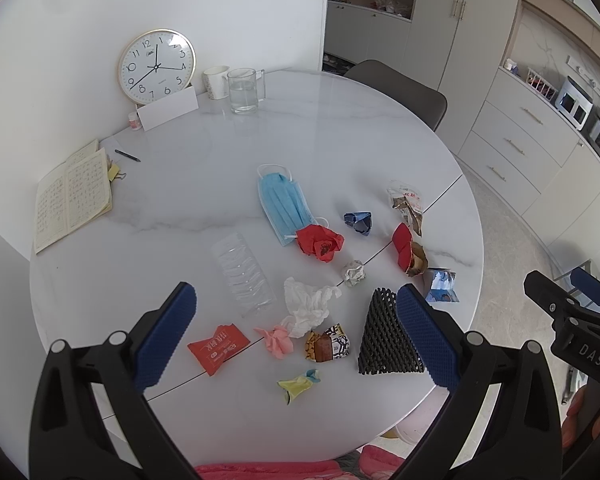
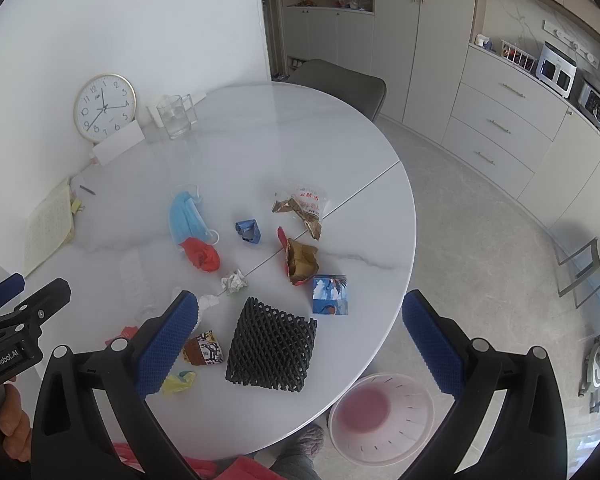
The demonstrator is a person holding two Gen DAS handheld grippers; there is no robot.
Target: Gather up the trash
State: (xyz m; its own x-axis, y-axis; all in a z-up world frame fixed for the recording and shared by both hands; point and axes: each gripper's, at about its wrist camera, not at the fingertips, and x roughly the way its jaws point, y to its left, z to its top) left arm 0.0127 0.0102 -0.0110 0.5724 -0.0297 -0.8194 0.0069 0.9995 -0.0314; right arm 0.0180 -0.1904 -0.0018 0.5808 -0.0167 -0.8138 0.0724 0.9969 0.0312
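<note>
The left gripper point(image 1: 296, 334) hangs released over the near edge of the round, glossy marble-look table point(image 1: 340, 128), its ribbed blue pads point(image 1: 168, 332) spread wide with nothing between them. Just ahead of it lie one crinkled white tissue point(image 1: 306, 306), one pink paper twist point(image 1: 278, 340), one flat red sachet point(image 1: 218, 348) toward its left finger, and one ridged clear plastic tray point(image 1: 244, 274) farther ahead.

The right gripper point(image 2: 298, 342) is likewise released and holds nothing. Between its fingers sits one black foam mesh sleeve point(image 2: 272, 348), a soft lattice cone. Beyond it lie one small foil ball point(image 2: 234, 282), one pleated blue face mask point(image 2: 188, 220), one crumpled red paper point(image 2: 202, 256), and one folded blue carton point(image 2: 330, 294). Below its right finger, one pink slotted plastic bin point(image 2: 380, 420) stands on the floor beside the table.
</note>
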